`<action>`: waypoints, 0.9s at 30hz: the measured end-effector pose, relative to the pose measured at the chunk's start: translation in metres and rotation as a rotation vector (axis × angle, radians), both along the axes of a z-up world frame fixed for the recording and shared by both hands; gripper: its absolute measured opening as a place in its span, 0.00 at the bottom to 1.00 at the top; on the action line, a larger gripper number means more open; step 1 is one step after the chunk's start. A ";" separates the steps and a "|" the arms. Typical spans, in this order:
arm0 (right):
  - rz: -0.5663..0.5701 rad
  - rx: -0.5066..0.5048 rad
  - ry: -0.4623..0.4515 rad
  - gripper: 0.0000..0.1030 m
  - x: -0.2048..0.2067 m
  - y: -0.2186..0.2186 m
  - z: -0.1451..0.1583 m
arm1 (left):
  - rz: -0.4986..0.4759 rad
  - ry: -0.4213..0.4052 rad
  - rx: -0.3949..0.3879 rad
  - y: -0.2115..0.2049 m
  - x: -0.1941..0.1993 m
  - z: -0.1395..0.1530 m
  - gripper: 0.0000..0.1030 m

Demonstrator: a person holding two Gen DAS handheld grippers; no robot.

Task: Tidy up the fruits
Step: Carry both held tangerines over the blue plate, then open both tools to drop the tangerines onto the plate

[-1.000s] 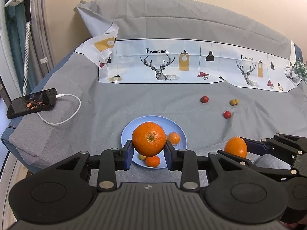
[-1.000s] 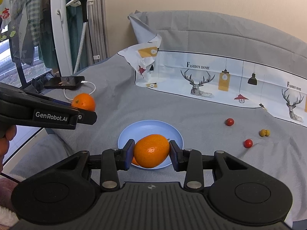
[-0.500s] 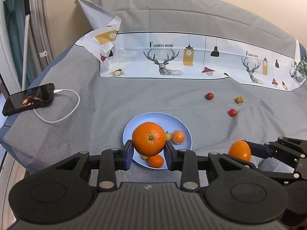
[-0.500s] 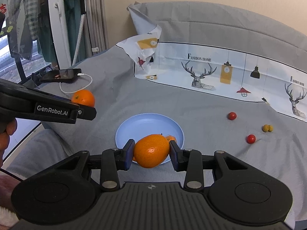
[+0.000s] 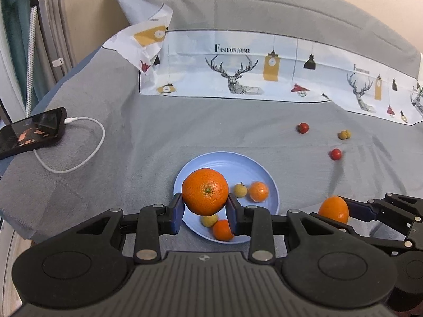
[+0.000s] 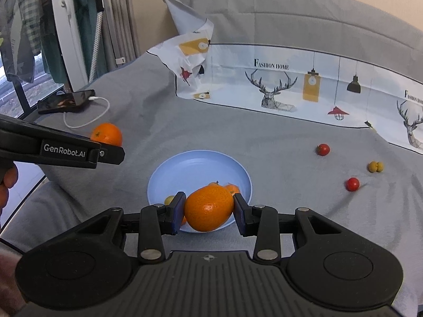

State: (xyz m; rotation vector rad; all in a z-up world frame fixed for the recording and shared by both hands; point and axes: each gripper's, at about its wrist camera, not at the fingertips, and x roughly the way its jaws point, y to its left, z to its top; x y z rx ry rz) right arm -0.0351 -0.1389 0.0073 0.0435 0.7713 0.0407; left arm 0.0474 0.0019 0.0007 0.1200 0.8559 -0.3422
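Because fruits get gathered in one place, held over the blue plate (image 5: 267, 185) on the grey bed (image 5: 158, 137). Left tool (image 5: 205, 212): clamped on a round orange (image 5: 205, 191), stem end up, above the plate's near left part. Between, on the plate: small oranges (image 5: 259, 191), yellow fruits (image 5: 240, 190). Right tool (image 6: 208, 211): gripping an oval orange (image 6: 208, 208) above the near rim. Farther right, loose on the sheet: red tomatoes (image 5: 335, 154), a yellow pair (image 5: 345, 134), likely awaiting collection.
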 end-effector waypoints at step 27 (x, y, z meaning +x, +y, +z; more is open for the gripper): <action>0.096 -0.007 0.165 0.56 0.118 -0.005 -0.110 | -0.008 0.147 0.113 -0.044 0.121 -0.096 0.93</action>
